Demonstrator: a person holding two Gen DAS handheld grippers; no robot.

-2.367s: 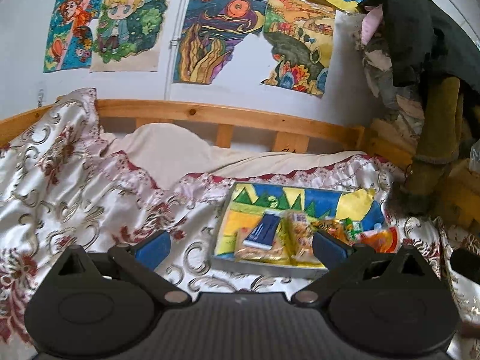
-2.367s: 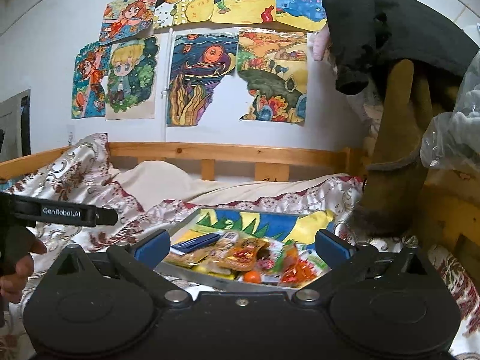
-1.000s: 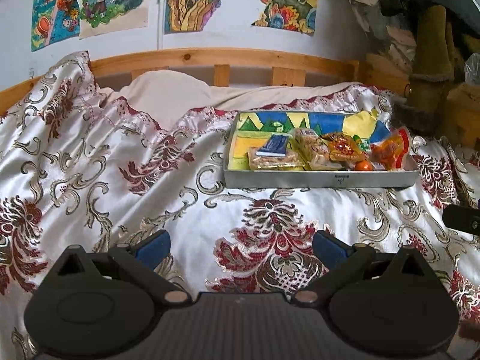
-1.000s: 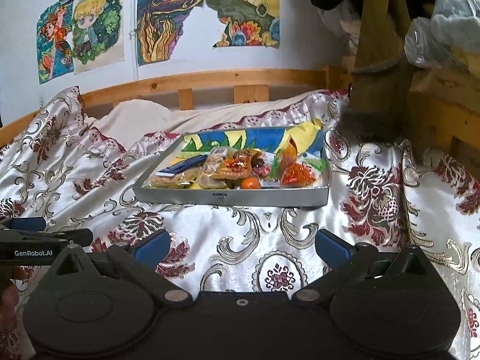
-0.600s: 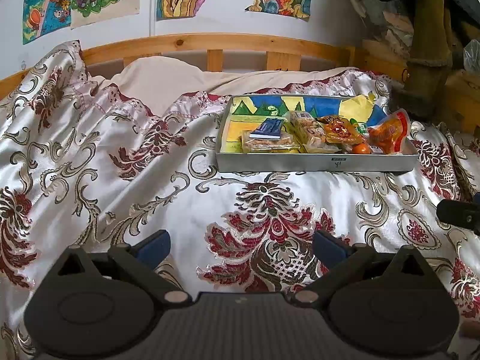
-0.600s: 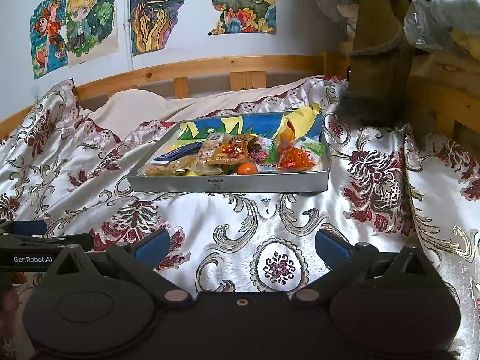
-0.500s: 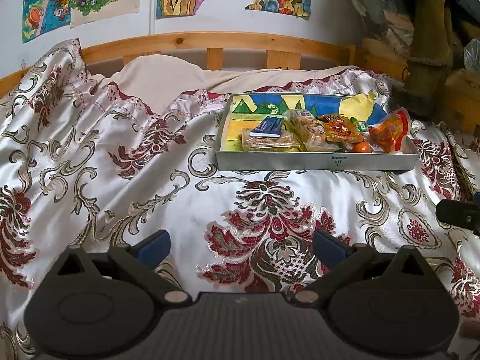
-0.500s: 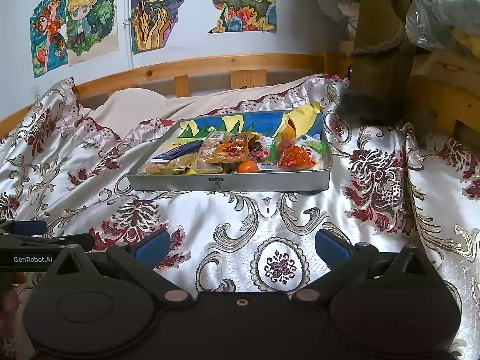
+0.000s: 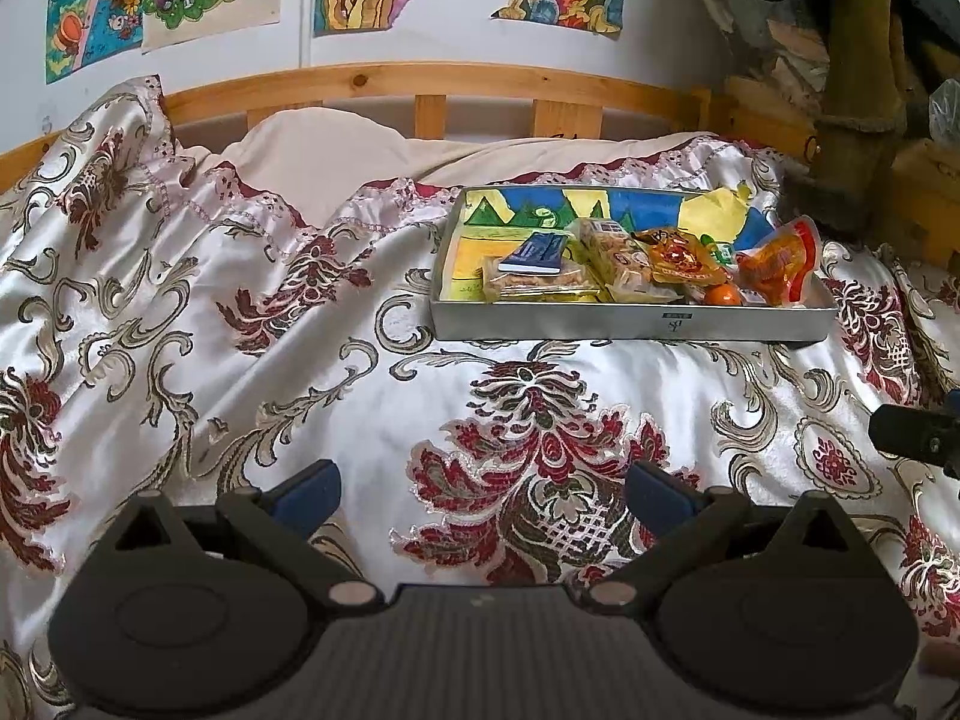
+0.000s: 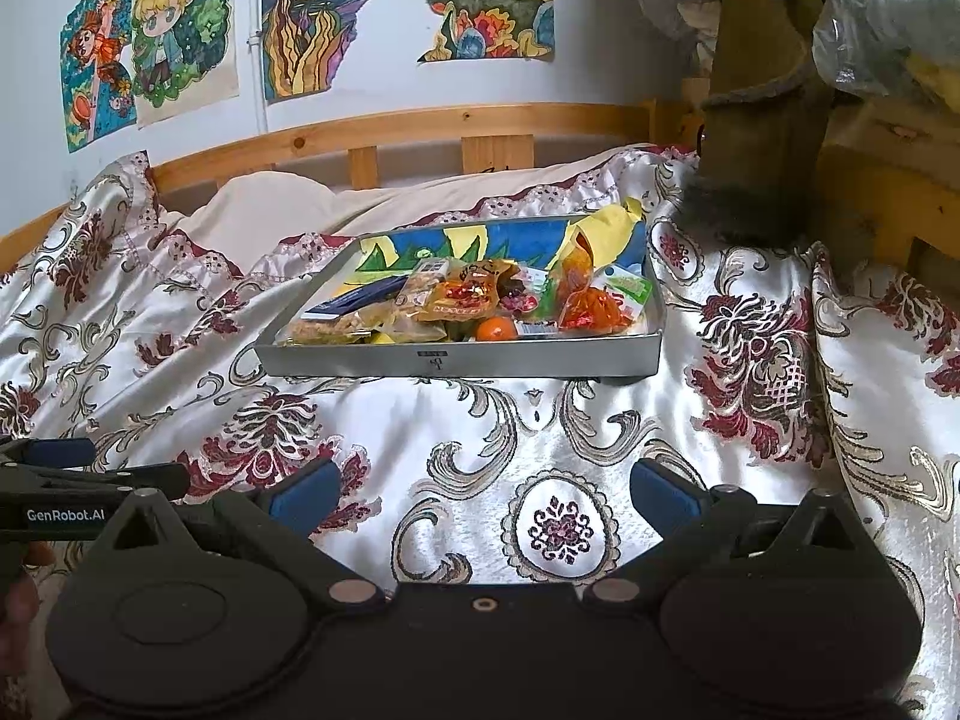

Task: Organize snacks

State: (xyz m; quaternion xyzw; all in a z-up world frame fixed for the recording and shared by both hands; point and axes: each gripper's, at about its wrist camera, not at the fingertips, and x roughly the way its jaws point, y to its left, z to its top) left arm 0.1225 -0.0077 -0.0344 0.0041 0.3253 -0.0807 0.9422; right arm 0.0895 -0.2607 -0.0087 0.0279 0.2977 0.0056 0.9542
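- Honestly, from the left wrist view my left gripper (image 9: 483,489) hangs wide open and empty over the patterned bedspread (image 9: 180,312). The metal tray (image 9: 630,323) of snacks sits well ahead, right of centre; its near wall hides the lower packets, and the right gripper shows only as a dark tip at the frame edge.
- From the right wrist view my right gripper (image 10: 483,489) is also spread wide, holding nothing. A small orange fruit (image 10: 496,329) lies against the tray's front wall; packet labels are too small to read.
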